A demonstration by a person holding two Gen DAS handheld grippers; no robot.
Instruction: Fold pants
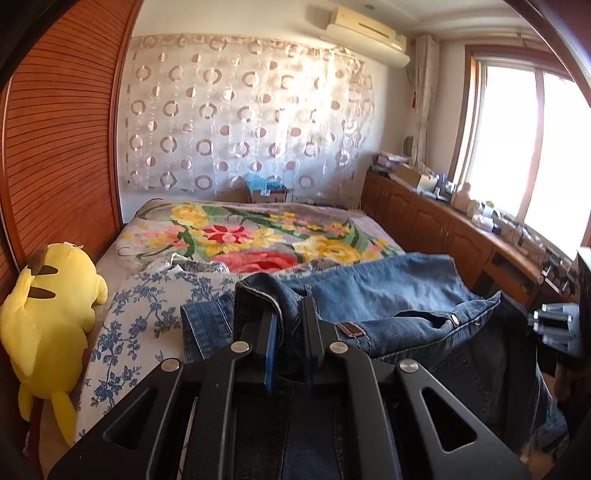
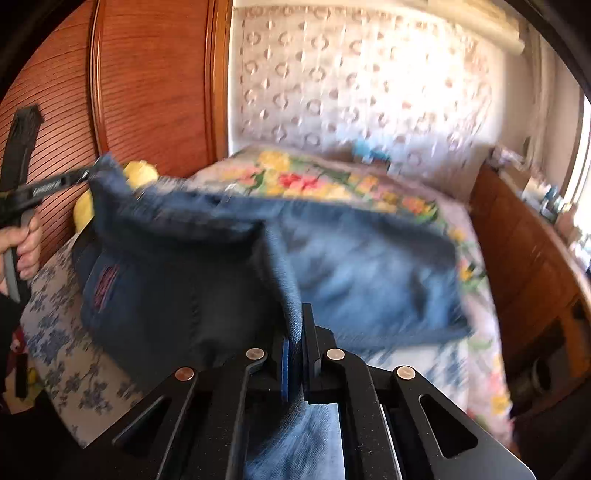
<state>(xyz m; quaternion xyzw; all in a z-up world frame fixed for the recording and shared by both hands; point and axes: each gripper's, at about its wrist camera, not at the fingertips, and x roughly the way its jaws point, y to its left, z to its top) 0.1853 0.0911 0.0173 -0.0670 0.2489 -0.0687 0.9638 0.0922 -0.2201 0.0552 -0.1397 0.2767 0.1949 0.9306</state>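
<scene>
Jeans point(image 1: 388, 291) dominate the left wrist view: blue denim bunched over the near end of the bed point(image 1: 155, 314), waistband w/ brown leather patch point(image 1: 352, 329) and a metal rivet facing up, legs trailing toward the floral blanket point(image 1: 258, 236). Left gripper point(image 1: 286, 317) is clenched on a fold of the waistband, denim pinched between the black fingers, blue pad on the left one. Yellow plush toy point(image 1: 48, 310) lies along the left bed edge against the slatted wooden wardrobe point(image 1: 55, 147). Circle-print curtain point(image 1: 243, 122) covers the far wall, AC unit point(image 1: 369, 33) above it, wooden cabinets point(image 1: 436, 225) under the bright window at right. Right wrist view is motion-blurred. Right gripper point(image 2: 295, 332) is clamped on an edge of the jeans point(image 2: 362, 273), cloth running down between its fingers toward the lens. Denim hangs stretched above the bed point(image 2: 74, 369), dark inner side w/ reddish label point(image 2: 105, 286) at left. Far left, a person's hand point(image 2: 24, 247) holds the left gripper point(image 2: 88, 173), which grips the raised upper corner of the jeans, near the plush toy point(image 2: 140, 173).
</scene>
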